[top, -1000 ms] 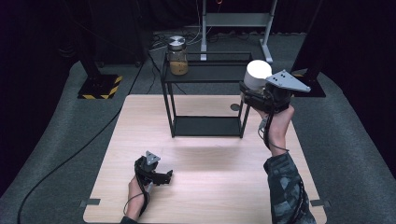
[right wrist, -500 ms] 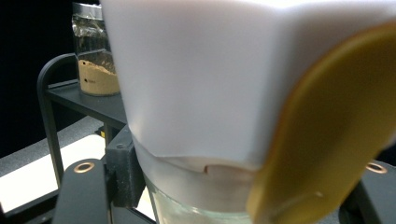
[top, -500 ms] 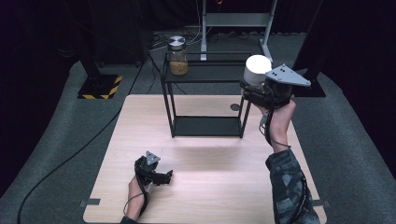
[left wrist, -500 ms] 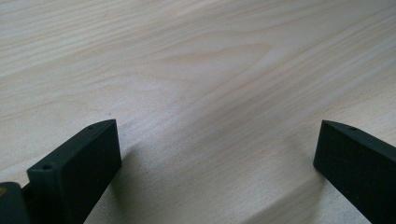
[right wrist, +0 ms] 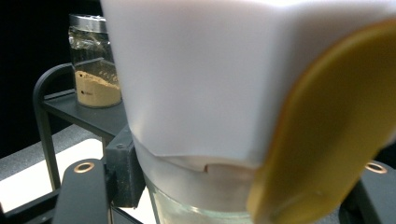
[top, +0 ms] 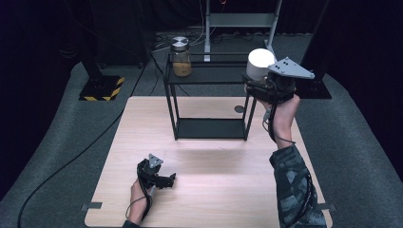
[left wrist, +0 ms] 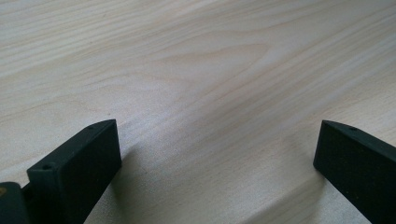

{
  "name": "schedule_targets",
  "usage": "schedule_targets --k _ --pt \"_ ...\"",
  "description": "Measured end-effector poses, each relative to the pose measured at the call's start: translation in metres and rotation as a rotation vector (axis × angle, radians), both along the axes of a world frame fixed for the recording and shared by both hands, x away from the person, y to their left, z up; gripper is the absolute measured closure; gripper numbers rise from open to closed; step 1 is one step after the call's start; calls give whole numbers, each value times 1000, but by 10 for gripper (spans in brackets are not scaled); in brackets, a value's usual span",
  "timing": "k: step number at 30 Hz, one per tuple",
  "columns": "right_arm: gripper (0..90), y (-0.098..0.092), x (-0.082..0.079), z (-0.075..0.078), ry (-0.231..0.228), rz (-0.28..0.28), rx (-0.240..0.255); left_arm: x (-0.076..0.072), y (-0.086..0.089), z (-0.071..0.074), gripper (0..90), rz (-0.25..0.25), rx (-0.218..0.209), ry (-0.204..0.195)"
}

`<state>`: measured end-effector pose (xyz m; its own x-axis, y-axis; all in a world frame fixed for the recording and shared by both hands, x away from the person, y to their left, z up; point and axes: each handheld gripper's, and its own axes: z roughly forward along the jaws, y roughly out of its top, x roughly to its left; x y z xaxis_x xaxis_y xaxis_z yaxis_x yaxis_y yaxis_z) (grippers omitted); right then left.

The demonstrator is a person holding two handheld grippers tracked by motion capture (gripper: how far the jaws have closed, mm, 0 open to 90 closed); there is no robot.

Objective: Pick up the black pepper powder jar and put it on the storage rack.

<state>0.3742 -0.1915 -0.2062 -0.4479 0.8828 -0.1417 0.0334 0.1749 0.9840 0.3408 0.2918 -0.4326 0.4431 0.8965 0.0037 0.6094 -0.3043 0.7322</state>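
Observation:
My right gripper [top: 260, 84] is shut on a jar with a white lid [top: 260, 61] and holds it in the air at the right end of the black shelf's top [top: 214, 75]. In the right gripper view the white-lidded jar [right wrist: 201, 88] sits close to the lens between the jaws of my right gripper [right wrist: 243, 186]. A glass jar of brown powder [top: 181, 59] with a metal lid stands at the left end of the shelf top, and the right gripper view shows this powder jar [right wrist: 93, 70] too. My left gripper [top: 167, 180] rests on the wooden table [top: 228, 190], open with nothing between its jaws [left wrist: 217, 154].
The two-tier black wire shelf stands at the table's far middle, its lower tier [top: 211, 128] bare. A small round mark [top: 239, 109] lies on the table beside the shelf's right legs. A yellow-orange shape [right wrist: 327, 126] covers part of the right gripper view.
The right hand has lifted the white-lidded jar slightly higher beside the shelf top. The left gripper has not moved.

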Motion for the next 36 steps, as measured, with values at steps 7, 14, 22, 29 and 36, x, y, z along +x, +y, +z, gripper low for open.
schedule_targets --k 7,14,22,29,36 --pt "298 1 7 5 7 0 6 0 0 0 1 0 0 0" --pt "298 3 16 10 17 4 23 0 0 0 1 -1 0 0" --pt "298 6 26 19 36 8 21 0 0 0 1 -2 0 0" --pt "298 9 40 29 71 17 28 0 0 0 1 -4 0 0" --pt "298 15 53 35 99 12 29 0 0 0 0 -5 -1 0"
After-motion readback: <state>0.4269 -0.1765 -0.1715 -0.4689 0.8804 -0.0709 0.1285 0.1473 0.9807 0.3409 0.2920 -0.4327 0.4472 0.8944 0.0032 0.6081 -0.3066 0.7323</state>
